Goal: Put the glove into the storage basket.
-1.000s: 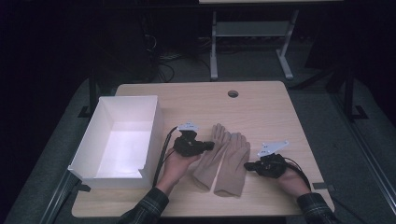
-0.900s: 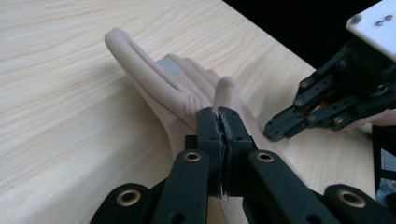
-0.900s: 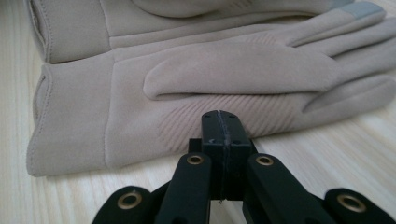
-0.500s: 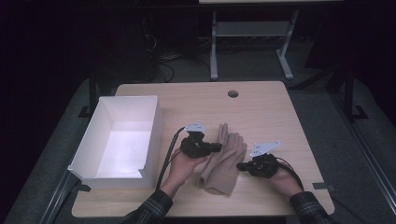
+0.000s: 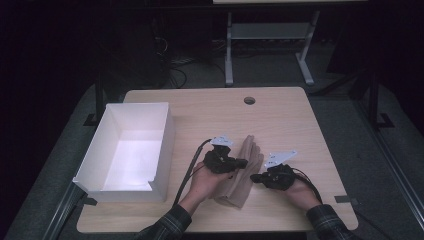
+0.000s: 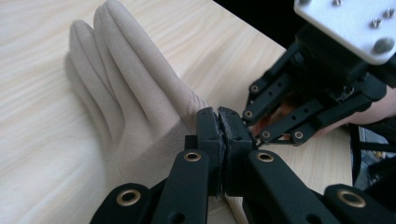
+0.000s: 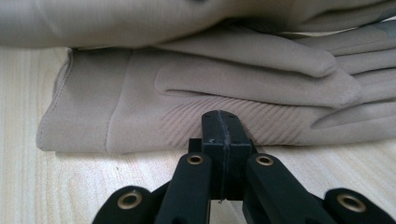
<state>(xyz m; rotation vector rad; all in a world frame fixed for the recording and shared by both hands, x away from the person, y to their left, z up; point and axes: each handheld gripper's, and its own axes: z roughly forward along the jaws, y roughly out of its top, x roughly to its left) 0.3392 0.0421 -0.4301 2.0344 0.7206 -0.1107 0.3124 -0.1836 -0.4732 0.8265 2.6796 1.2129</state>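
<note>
The gloves (image 5: 243, 170) lie stacked on the table (image 5: 280, 115), right of the white box (image 5: 127, 150). The left gripper (image 6: 219, 122) is closed, seemingly pinching the top glove to fold it over. The right gripper (image 7: 223, 125) is closed, empty, at the lower glove's edge. Since earlier, the spread pair has narrowed into a pile.

White box (image 5: 127, 150), open-topped, well left of the left claw (image 5: 243, 162); wooden table (image 5: 300, 125), its round hole (image 5: 249, 100) far beyond it.
</note>
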